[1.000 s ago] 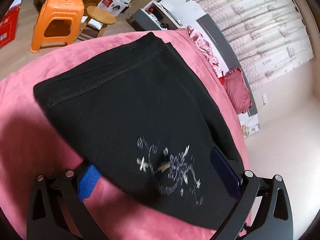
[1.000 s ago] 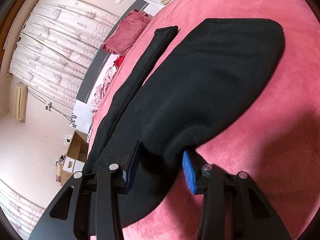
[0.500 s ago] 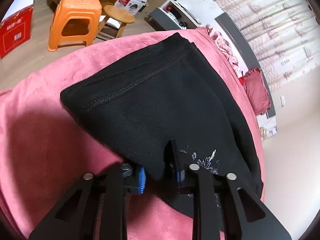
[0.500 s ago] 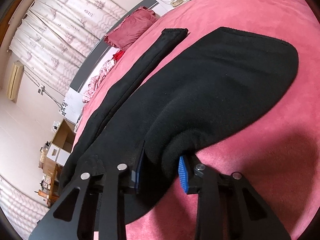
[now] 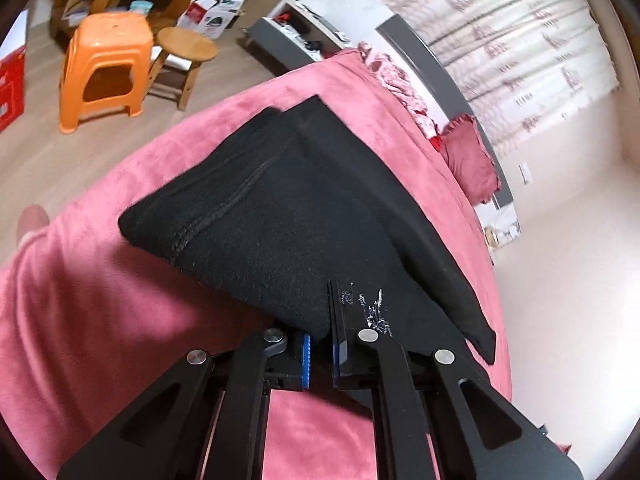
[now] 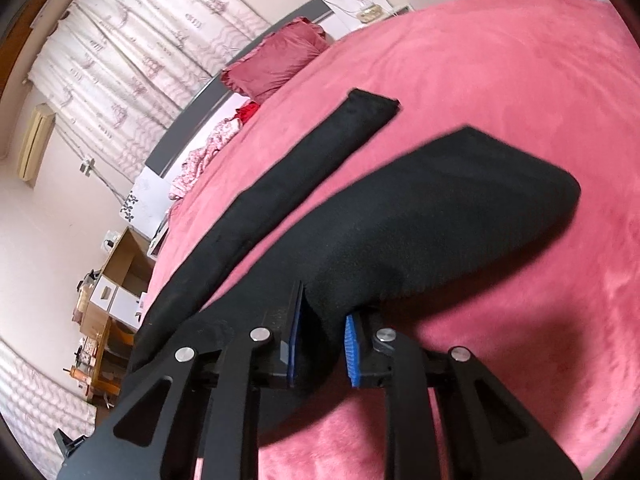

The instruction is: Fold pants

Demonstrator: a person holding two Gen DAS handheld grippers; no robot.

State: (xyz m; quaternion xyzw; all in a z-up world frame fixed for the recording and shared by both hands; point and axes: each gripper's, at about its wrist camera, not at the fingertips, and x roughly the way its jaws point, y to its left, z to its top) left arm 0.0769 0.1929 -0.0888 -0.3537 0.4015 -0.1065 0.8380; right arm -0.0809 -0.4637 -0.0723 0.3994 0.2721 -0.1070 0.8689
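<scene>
The pink bed (image 5: 100,300) carries the black pants (image 5: 280,216), one leg stretching toward 11 o'clock. Both the left gripper (image 5: 319,354) and right gripper (image 6: 320,350) have jaws clamped on lifted fabric. Best carry both edges across together, level and taut.

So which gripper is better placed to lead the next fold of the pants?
Probably the right gripper: it is shut on the lifted leg of the pants, free to swing over the leg lying flat on the bedspread. The left gripper pinches the waistband end.
</scene>
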